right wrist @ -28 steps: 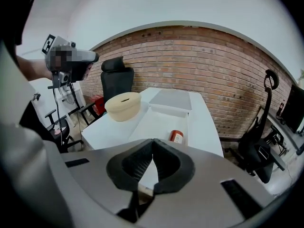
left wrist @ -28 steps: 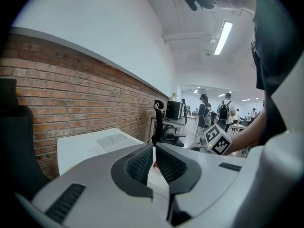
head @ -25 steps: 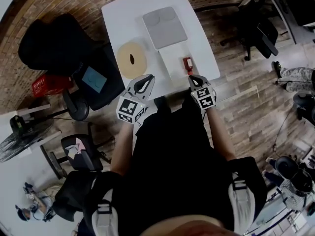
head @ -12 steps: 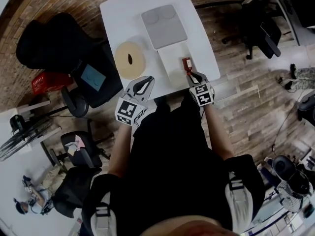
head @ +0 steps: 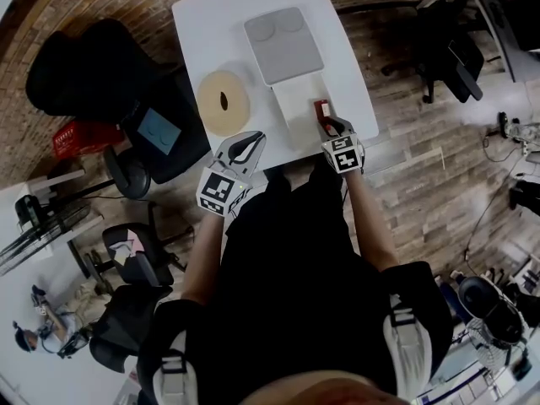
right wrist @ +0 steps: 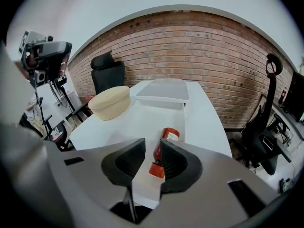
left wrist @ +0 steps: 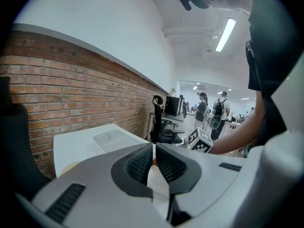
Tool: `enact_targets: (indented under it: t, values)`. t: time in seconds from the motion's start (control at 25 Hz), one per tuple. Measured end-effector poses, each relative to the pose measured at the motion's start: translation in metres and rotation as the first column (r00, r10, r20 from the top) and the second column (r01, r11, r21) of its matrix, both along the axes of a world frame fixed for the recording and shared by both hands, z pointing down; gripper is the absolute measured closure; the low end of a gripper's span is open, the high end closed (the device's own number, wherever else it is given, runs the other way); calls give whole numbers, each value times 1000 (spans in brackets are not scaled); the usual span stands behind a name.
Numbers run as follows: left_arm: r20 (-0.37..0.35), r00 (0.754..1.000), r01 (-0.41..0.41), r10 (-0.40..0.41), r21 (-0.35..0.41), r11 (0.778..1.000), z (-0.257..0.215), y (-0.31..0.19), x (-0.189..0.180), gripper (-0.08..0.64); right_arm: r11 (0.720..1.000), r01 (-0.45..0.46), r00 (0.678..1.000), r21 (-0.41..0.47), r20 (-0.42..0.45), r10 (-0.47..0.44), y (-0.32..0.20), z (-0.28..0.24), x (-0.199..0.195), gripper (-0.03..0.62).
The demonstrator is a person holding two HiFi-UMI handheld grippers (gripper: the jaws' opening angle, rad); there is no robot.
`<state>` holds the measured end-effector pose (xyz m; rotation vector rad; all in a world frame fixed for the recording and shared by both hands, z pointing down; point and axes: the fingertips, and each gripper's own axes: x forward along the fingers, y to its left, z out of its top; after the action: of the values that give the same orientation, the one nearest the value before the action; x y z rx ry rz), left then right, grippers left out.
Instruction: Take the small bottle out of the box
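In the head view the small bottle (head: 321,108) lies on its side near the right wall of the open box (head: 295,112) on the white tabletop (head: 219,32). The right gripper (head: 328,126) hangs over the box's near-right corner, at the bottle's cap end, while the left gripper (head: 245,141) sits off the box's near-left corner, clear of it. In the left gripper view its fingers are all but together with nothing between them, so it is in no position to steady the box if that shifts. In the right gripper view the fingers have just been opening and stand part-way apart, the red cap (right wrist: 156,170) between them but unpressed. The gap looks little wider than the cap. Closing on that narrow end could let the bottle swing or slip out, and the right finger may catch the box's wall and drag the light box along
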<state>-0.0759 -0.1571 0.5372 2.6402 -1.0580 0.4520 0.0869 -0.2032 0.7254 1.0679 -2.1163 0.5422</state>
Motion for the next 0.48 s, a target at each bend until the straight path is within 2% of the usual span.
enact_targets:
  t: [0.16,0.48]
  values:
    - [0,1000,-4,4,-5,1000,1,-1,0,526,1000,-2,1000,-14,-14,2,-4,5,1,486]
    - [3,1000,5,-5,-14,1000,3,-5,-4,526,994,-65,998,-83,-11,64,-16,18,3,454]
